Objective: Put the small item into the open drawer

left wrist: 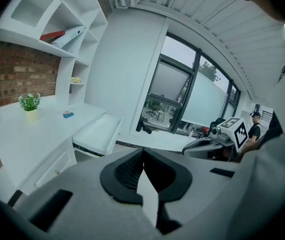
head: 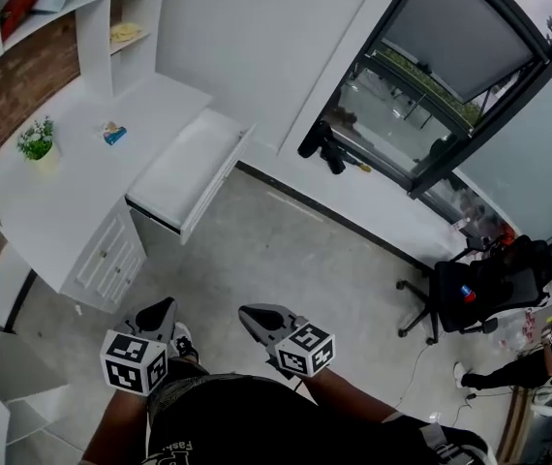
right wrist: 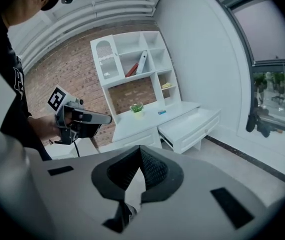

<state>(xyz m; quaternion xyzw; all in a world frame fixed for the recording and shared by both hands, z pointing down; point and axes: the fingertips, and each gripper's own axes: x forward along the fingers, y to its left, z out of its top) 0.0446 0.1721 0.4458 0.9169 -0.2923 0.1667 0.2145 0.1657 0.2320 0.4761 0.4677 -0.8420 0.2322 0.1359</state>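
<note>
The small item, a blue and white thing [head: 113, 134], lies on the white desk [head: 58, 201] beyond the drawer; it shows too in the left gripper view [left wrist: 68, 114] and the right gripper view [right wrist: 161, 112]. The open drawer [head: 184, 168] sticks out from the desk's right end, with nothing seen in it [left wrist: 98, 133] [right wrist: 190, 126]. Both grippers are held low near the person's body, well short of the desk. My left gripper [head: 165, 305] [left wrist: 143, 151] is shut and empty. My right gripper [head: 247, 313] [right wrist: 140, 149] is shut and empty as well.
A potted plant [head: 36, 141] stands on the desk's left part, with shelves [head: 126, 27] behind. A black object [head: 324, 145] lies on the ledge by the window. A black office chair [head: 475, 294] and a person [head: 537, 361] are at the right.
</note>
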